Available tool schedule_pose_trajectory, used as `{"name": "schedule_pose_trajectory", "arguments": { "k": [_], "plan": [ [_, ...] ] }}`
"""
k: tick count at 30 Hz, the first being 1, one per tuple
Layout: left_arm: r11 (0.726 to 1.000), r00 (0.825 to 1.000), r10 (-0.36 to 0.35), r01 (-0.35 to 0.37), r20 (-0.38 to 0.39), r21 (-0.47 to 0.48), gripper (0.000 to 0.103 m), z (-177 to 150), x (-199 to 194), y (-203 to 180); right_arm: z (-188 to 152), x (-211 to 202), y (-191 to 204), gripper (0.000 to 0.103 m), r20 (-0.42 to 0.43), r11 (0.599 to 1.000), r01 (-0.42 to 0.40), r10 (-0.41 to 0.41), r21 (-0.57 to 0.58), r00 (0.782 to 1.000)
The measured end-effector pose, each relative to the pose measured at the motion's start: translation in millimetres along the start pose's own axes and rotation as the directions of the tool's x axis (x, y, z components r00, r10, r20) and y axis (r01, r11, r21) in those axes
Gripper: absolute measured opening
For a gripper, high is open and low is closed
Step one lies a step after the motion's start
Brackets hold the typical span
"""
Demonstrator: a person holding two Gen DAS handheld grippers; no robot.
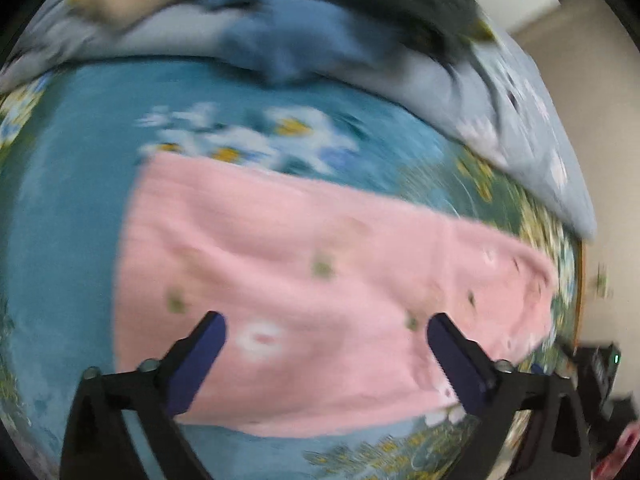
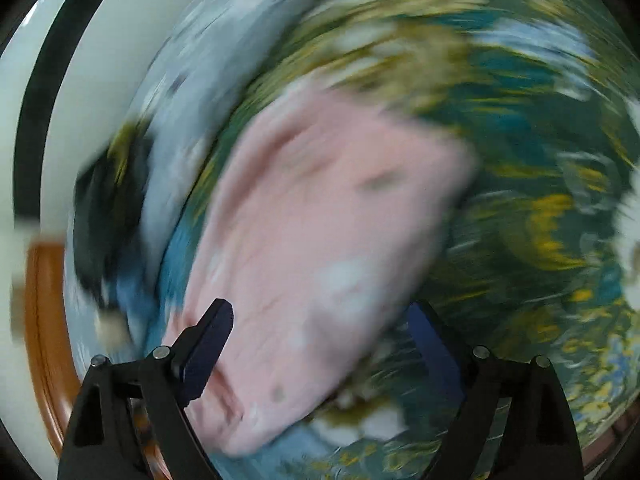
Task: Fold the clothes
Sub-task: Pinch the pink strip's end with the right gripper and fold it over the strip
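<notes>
A pink garment, knitted by the look of its ribbed surface and dotted with small flower motifs, lies spread flat on a teal floral bedspread, its long side running left to right in the left wrist view and reaching close to the near edge of the bed. The left gripper hangs above its near portion with the jaws spread wide and nothing between them; the pads are clear of the cloth. The right gripper is likewise spread wide and empty, over the near end of the same garment, though that view is heavily smeared by motion and fine detail is lost. On the far side of the bed lie a pale blue-grey quilt and a heap of blue and dark clothes, well apart from the pink piece. The garment looks soft, light and limp: it should drape and sag from wherever it is lifted, and a single pinch would probably let the rest trail and bunch. It seems thick enough to fill a pinch, and not slippery. The likeliest good holds are the two corners of one short end, one per gripper, taking the edge itself so that only one layer or a clean doubled edge is caught, and not the bedspread underneath.
</notes>
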State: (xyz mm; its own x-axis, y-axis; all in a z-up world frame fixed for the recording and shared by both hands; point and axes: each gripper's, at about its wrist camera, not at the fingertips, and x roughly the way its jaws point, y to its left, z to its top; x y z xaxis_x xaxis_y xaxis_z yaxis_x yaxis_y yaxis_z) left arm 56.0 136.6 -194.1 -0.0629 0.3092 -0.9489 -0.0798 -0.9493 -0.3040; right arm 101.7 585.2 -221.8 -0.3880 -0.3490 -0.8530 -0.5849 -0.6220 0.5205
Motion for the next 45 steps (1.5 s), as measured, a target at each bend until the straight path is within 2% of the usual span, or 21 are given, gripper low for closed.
{"name": "schedule_pose_trajectory", "arguments": {
  "k": [2, 5, 7, 11, 16, 17, 19, 20, 23, 24, 26, 29, 32, 36, 41, 44, 45],
  "plan": [
    [0.996, 0.999, 0.043, -0.041, -0.024, 0.073, 0.103, -8, 16, -35, 14, 1, -25, 0.09, 0.016, 0.998, -0.012, 0.011, 0.069, 1.0],
    [0.985, 0.992, 0.12, -0.114, -0.037, 0.129, 0.103, -18, 37, -67, 30, 13, -40, 0.09, 0.019, 0.991, -0.057, 0.055, 0.119, 0.998],
    [0.98, 0.987, 0.155, -0.148, -0.049, 0.132, 0.103, -22, 49, -80, 39, 22, -47, 0.09, 0.015, 0.985, -0.092, 0.091, 0.146, 0.996],
    [0.98, 0.981, 0.178, -0.17, -0.078, 0.106, 0.103, -28, 64, -90, 53, 39, -52, 0.09, -0.003, 0.978, -0.119, 0.121, 0.171, 0.993],
    [0.978, 0.979, 0.189, -0.182, -0.076, 0.099, 0.103, -29, 59, -94, 60, 47, -52, 0.09, -0.015, 0.976, -0.134, 0.138, 0.174, 0.99],
    [0.98, 0.98, 0.186, -0.179, -0.072, 0.091, 0.103, -29, 55, -93, 60, 47, -52, 0.088, -0.015, 0.975, -0.136, 0.141, 0.175, 0.99],
    [0.982, 0.982, 0.177, -0.173, -0.061, 0.074, 0.103, -27, 47, -91, 62, 46, -50, 0.067, -0.012, 0.972, -0.151, 0.155, 0.178, 0.988],
    [0.984, 0.984, 0.171, -0.167, -0.052, 0.065, 0.103, -27, 42, -89, 62, 46, -47, 0.044, -0.011, 0.972, -0.155, 0.159, 0.177, 0.987],
    [0.987, 0.988, 0.154, -0.152, -0.025, 0.051, 0.103, -22, 27, -83, 63, 43, -35, 0.04, -0.004, 0.977, -0.14, 0.143, 0.158, 0.99],
    [0.988, 0.989, 0.148, -0.147, -0.018, 0.049, 0.103, -20, 23, -81, 64, 41, -31, 0.034, -0.002, 0.979, -0.136, 0.138, 0.152, 0.99],
    [0.99, 0.991, 0.137, -0.136, 0.0, 0.043, 0.103, -17, 15, -73, 63, 36, -20, 0.029, 0.008, 0.984, -0.125, 0.125, 0.127, 0.992],
    [0.993, 0.993, 0.116, -0.116, 0.033, 0.02, 0.103, -15, -1, -57, 53, 12, 12, 0.026, 0.047, 0.995, -0.101, 0.1, 0.02, 0.994],
    [0.995, 0.993, 0.099, -0.098, 0.064, -0.014, 0.103, -16, -19, -28, 33, -11, 66, 0.026, 0.088, 0.986, -0.066, 0.08, -0.153, 0.993],
    [0.995, 0.992, 0.086, -0.081, 0.097, -0.055, 0.103, -27, -50, 25, -16, -29, 162, 0.025, 0.121, 0.917, -0.045, 0.1, -0.395, 0.988],
    [0.992, 0.987, 0.116, -0.108, 0.115, -0.07, 0.103, -35, -85, 96, -116, -21, 272, 0.025, 0.079, 0.764, -0.075, 0.163, -0.641, 0.983],
    [0.987, 0.982, 0.136, -0.122, 0.132, -0.108, 0.103, -40, -108, 145, -184, 11, 323, 0.025, 0.007, 0.663, -0.098, 0.155, -0.742, 0.988],
    [0.984, 0.981, 0.141, -0.124, 0.136, -0.127, 0.103, -42, -115, 161, -202, 23, 332, 0.025, -0.015, 0.642, -0.106, 0.145, -0.759, 0.989]
  ]
}}
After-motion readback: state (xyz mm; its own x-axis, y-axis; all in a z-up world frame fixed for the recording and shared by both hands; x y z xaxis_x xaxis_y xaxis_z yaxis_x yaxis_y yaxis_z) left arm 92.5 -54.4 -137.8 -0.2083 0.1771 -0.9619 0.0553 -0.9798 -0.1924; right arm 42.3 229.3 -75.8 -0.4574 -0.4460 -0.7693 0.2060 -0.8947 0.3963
